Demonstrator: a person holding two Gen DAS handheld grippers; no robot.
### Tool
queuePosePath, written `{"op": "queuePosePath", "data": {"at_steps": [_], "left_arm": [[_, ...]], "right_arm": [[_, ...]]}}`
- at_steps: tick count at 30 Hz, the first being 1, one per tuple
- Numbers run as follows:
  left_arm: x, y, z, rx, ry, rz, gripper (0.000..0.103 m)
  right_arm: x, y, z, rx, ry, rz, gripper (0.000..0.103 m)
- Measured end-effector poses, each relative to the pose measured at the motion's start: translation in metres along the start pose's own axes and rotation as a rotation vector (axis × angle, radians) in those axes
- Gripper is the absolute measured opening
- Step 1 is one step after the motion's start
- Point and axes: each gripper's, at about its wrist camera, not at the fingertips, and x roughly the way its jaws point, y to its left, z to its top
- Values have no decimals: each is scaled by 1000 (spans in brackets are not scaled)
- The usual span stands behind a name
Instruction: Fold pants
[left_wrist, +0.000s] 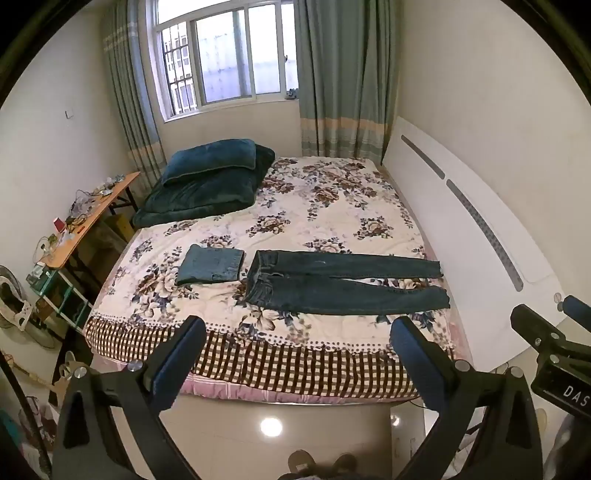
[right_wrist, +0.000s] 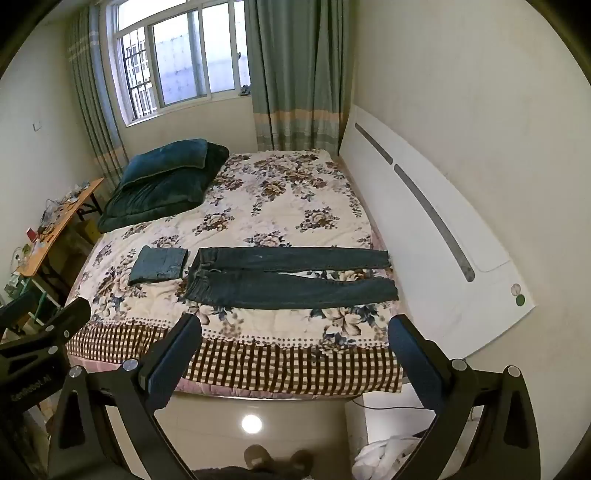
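Observation:
A pair of dark blue jeans (left_wrist: 343, 284) lies flat and unfolded across the near part of the bed, waist to the left, legs pointing right; it also shows in the right wrist view (right_wrist: 288, 277). A folded pair of jeans (left_wrist: 210, 265) sits just left of it (right_wrist: 159, 266). My left gripper (left_wrist: 299, 332) is open and empty, held back from the bed's near edge. My right gripper (right_wrist: 295, 328) is open and empty too, also short of the bed; part of it shows at the right of the left wrist view (left_wrist: 546, 332).
The bed has a floral cover (left_wrist: 332, 206) with a checked border. Dark teal pillows (left_wrist: 207, 181) lie at the far left corner. A white headboard panel (left_wrist: 480, 236) leans on the right wall. A cluttered wooden desk (left_wrist: 81, 221) stands left. White cloth (right_wrist: 388, 458) lies on the floor.

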Motion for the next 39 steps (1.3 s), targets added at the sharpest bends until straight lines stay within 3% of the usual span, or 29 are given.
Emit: {"op": "queuePosePath", "data": {"at_steps": [39], "left_arm": [[-18,-15,3,14,-37,-30,102]], "right_arm": [[-25,-32,-12,15,-3,-11,103]]}}
